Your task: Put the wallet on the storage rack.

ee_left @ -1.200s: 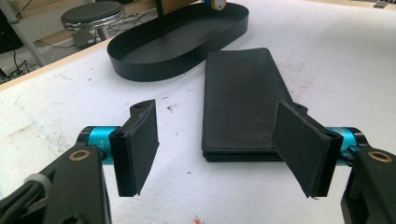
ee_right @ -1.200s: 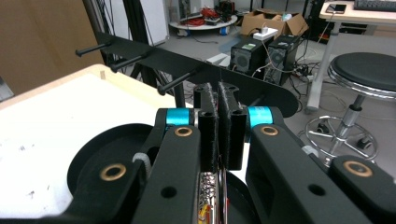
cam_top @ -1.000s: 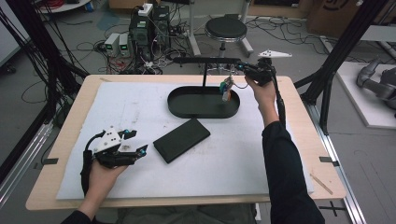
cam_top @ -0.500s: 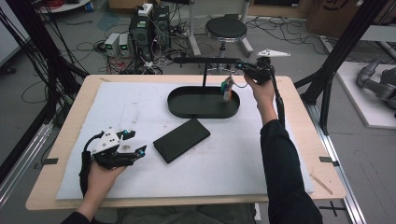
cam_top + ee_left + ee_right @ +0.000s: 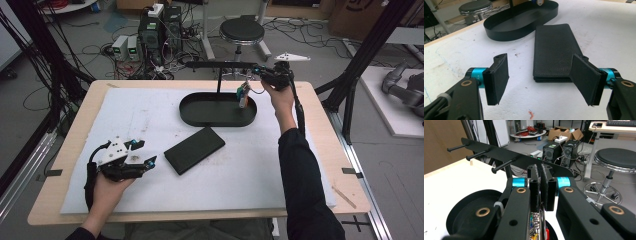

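Nothing is shifting; right gripper is pinching a colourful keychain toward rack pegs; left gripper is idling spread beside wallet.

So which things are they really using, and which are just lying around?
Probably in use: right gripper, small colourful thing it holds, peg rack, oval tray, left gripper, black case.
Just lying about: stool, computers, cardboard boxes.
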`<move>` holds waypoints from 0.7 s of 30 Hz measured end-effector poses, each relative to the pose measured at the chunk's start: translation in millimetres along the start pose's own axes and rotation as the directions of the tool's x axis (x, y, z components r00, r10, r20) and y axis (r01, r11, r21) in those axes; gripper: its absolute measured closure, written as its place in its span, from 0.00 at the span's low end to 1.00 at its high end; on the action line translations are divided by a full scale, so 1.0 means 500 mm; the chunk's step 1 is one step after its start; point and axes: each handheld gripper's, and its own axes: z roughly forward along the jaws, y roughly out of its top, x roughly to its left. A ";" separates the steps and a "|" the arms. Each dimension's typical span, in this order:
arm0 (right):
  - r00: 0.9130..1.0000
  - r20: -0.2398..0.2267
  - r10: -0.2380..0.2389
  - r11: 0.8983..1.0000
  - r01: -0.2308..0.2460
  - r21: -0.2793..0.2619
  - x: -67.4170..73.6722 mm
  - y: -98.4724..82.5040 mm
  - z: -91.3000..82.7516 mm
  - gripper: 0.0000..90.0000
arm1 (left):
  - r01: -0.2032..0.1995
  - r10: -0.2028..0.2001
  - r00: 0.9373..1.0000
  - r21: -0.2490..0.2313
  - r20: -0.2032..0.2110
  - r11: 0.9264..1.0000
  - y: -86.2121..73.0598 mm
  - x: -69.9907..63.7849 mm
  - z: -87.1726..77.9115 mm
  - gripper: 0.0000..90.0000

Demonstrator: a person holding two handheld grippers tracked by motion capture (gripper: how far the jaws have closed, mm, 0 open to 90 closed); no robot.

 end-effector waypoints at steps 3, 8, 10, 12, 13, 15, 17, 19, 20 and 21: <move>1.000 0.021 0.001 1.000 -0.001 0.004 -0.003 0.000 -0.003 0.95 | 0.001 -0.001 1.000 -0.001 0.001 1.000 0.000 0.000 0.000 0.35; 0.999 0.041 -0.008 1.000 0.007 0.020 -0.004 -0.001 -0.005 0.95 | 0.001 -0.001 1.000 0.001 0.004 1.000 0.000 -0.001 0.003 0.35; 0.998 0.055 -0.021 1.000 0.020 0.024 -0.001 0.001 -0.005 0.95 | -0.001 0.001 1.000 0.000 0.003 1.000 0.001 -0.002 0.003 0.35; 0.998 0.062 -0.029 0.999 0.028 0.026 0.000 0.001 -0.005 0.93 | -0.004 0.004 1.000 0.000 0.003 1.000 0.001 -0.001 0.002 0.35; 0.997 0.066 -0.031 0.999 0.029 0.028 0.002 0.002 -0.005 0.91 | -0.003 0.003 1.000 0.000 0.003 1.000 0.001 -0.001 0.002 0.35; 0.997 0.063 -0.031 0.999 0.029 0.034 0.003 0.002 -0.007 0.89 | 0.001 -0.001 1.000 -0.001 0.002 1.000 0.001 0.000 0.001 0.35; 0.997 0.071 -0.036 0.999 0.034 0.033 0.006 0.005 -0.010 0.85 | 0.000 0.000 1.000 -0.003 0.000 1.000 0.001 0.001 0.001 0.35; 0.996 0.075 -0.052 0.998 0.049 0.035 0.010 0.009 -0.017 0.81 | 0.001 -0.001 1.000 -0.007 -0.001 1.000 0.002 0.001 0.000 0.35; 0.995 0.080 -0.056 0.998 0.053 0.038 0.012 0.011 -0.019 0.78 | -0.002 0.002 1.000 -0.007 0.000 1.000 0.004 0.003 0.000 0.35; 0.994 0.088 -0.065 0.997 0.062 0.042 0.016 0.014 -0.024 0.74 | -0.001 0.001 1.000 -0.009 0.000 1.000 0.005 0.004 0.000 0.35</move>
